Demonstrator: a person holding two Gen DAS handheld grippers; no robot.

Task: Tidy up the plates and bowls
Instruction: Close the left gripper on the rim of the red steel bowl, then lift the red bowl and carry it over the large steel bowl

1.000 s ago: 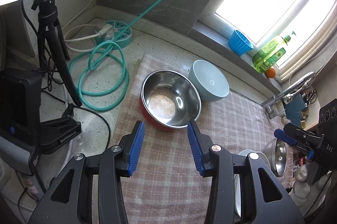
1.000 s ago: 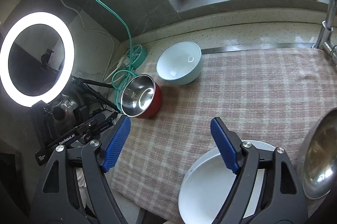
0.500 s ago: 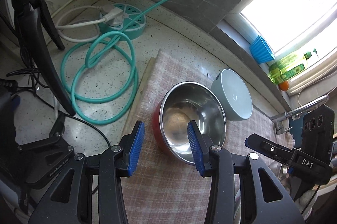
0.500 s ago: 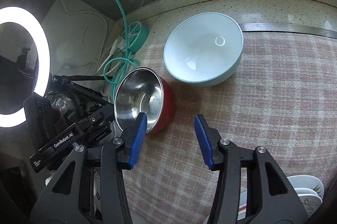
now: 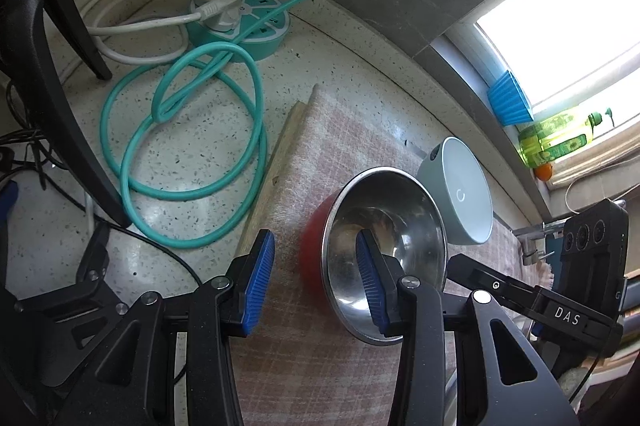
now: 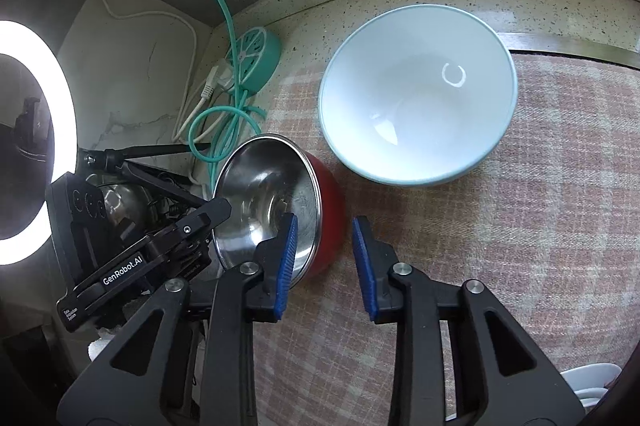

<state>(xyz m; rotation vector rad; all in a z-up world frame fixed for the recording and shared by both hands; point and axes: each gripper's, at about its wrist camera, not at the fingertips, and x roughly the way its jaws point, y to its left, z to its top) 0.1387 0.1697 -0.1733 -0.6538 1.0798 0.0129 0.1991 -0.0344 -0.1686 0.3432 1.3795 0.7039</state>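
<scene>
A steel bowl with a red outside (image 5: 384, 246) (image 6: 272, 194) sits near the left edge of the checked cloth (image 5: 340, 130). My left gripper (image 5: 314, 282) is open and straddles the bowl's left wall: one pad is inside, the other outside, neither pressing. My right gripper (image 6: 326, 264) straddles the opposite wall with its left pad inside the bowl. Its jaws are closing, and a gap still shows at the red wall. A pale blue bowl (image 5: 464, 194) (image 6: 416, 98) rests just behind. Each gripper shows black at the edge of the other's view.
A teal power strip (image 5: 240, 22) and coiled teal cable (image 5: 188, 154) lie on the counter left of the cloth, beside a black tripod leg (image 5: 48, 86). A ring light (image 6: 24, 146) glows at left. White plates (image 6: 588, 382) stand at the lower right. A tap (image 5: 532, 246) is behind.
Both grippers have come down onto the steel bowl, which now lies between each pair of fingers. The right one left the white plates and its jaws narrowed a lot.
</scene>
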